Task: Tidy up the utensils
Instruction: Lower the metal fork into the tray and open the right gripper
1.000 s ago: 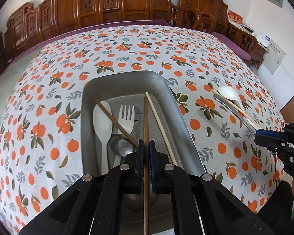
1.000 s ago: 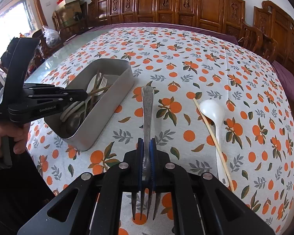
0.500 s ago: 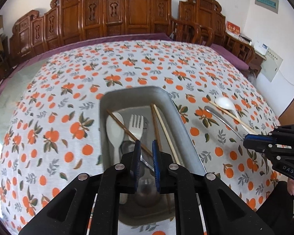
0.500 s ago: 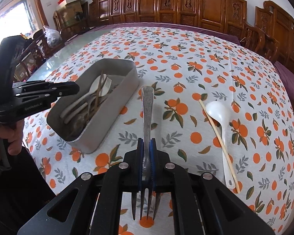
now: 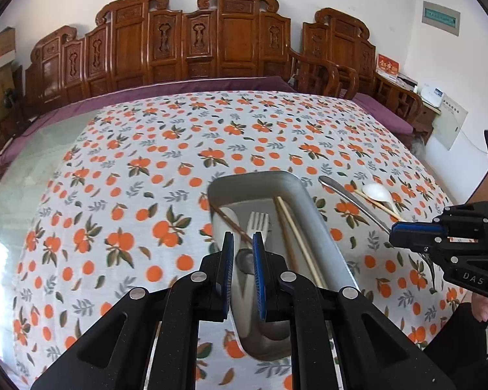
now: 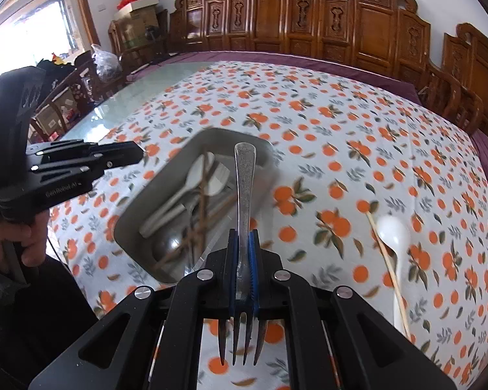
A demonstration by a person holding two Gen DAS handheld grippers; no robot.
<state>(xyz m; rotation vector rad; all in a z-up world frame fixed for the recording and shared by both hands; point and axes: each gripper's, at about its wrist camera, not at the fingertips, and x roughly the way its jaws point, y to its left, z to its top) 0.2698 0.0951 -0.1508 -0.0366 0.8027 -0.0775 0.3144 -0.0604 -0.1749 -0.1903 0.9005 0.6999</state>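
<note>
A shiny metal fork [image 6: 245, 191] is held tight by the right gripper [image 6: 243, 271], handle pointing far, just above the grey metal tray [image 6: 130, 227]. It should be lowered flat beside the white spoon [image 6: 179, 191] and thin chopsticks [image 5: 296, 237], then let go gently. The left gripper [image 5: 243, 266] is held open and empty above the tray.

Black claw [image 5: 243, 261], blue pads [image 5: 258, 273]

Two wrist fisheyes, both angled down over tablecloth [image 5: 120, 175].
L cam looks along tray [image 5: 322, 224] from its near end, close; R cam sits further right, facing tray [image 6: 130, 217] obliquely. Both share tray & white spoon [image 6: 394, 232].
</note>
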